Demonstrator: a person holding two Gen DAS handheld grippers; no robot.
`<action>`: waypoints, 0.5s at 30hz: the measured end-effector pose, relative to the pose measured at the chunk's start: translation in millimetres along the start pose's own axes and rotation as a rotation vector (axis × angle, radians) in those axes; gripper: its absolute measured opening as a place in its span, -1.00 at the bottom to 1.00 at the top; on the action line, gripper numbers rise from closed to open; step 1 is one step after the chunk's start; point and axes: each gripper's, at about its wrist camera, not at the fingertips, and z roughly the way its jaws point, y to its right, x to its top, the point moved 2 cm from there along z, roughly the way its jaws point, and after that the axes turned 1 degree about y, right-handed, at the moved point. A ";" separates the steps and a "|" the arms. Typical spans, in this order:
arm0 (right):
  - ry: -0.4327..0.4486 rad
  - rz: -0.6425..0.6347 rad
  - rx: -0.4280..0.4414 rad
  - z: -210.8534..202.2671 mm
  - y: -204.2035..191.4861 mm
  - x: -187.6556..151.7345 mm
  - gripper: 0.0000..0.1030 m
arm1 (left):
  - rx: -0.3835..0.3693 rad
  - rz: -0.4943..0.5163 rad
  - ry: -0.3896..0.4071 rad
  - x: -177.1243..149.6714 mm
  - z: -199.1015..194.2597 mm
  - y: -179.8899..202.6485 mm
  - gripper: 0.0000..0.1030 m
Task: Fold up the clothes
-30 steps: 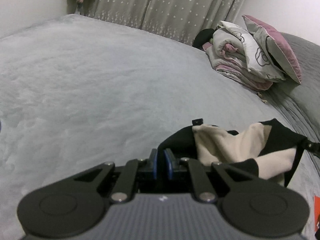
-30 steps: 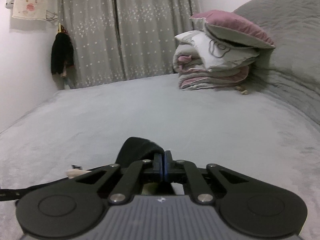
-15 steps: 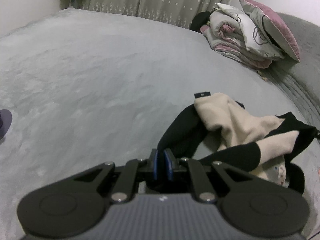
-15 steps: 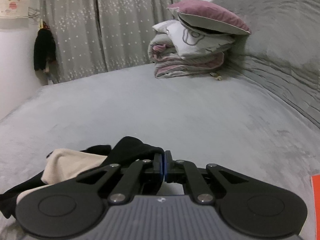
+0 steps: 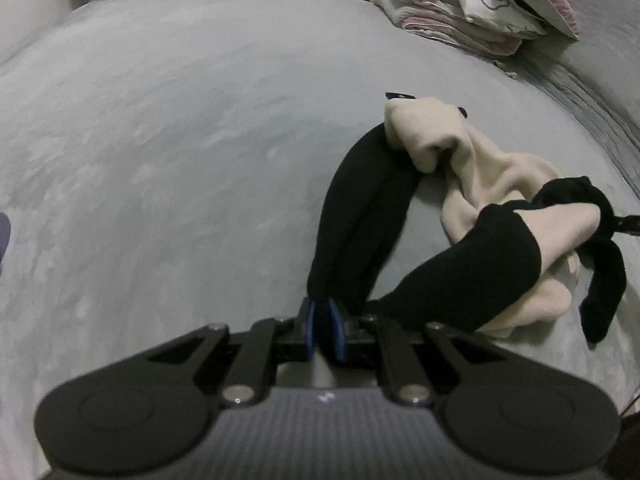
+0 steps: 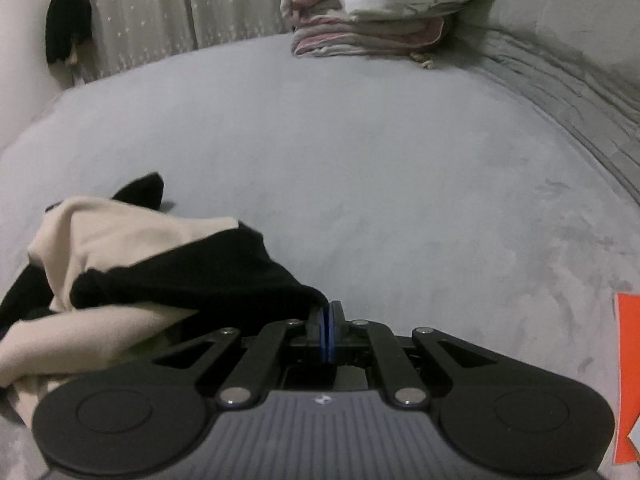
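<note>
Two tongs, both clenched on black fabric of the same garment. Left tongs (image 5: pixel 323 322) pinch the end of a black sleeve-like tube; right tongs (image 6: pixel 327 322) pinch a black edge at the garment's other side.

Black-and-cream top (image 5: pixel 472 216) lies bunched and twisted on the grey bed (image 5: pixel 180 140), on the side toward the stacked bedding (image 5: pixel 472 12), well apart from it. Cream body is crumpled between the two pinch points, and a loose black strip hangs off the far edge.

Judgement: this looks like spreading the garment flat, though it's too crumpled to tell which part is which.

To do it well:
- pull both grips apart evenly, until the slack goes
- keep the cloth low over the bed so it lays flat
- watch the twist in the cream middle; shake it out rather than dragging
- hold both pinches firm, since thin edges slip
</note>
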 end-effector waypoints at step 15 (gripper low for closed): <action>0.126 -0.023 0.086 -24.3 -33.9 22.2 -0.03 | -0.033 -0.079 0.067 30.3 7.9 2.9 -0.10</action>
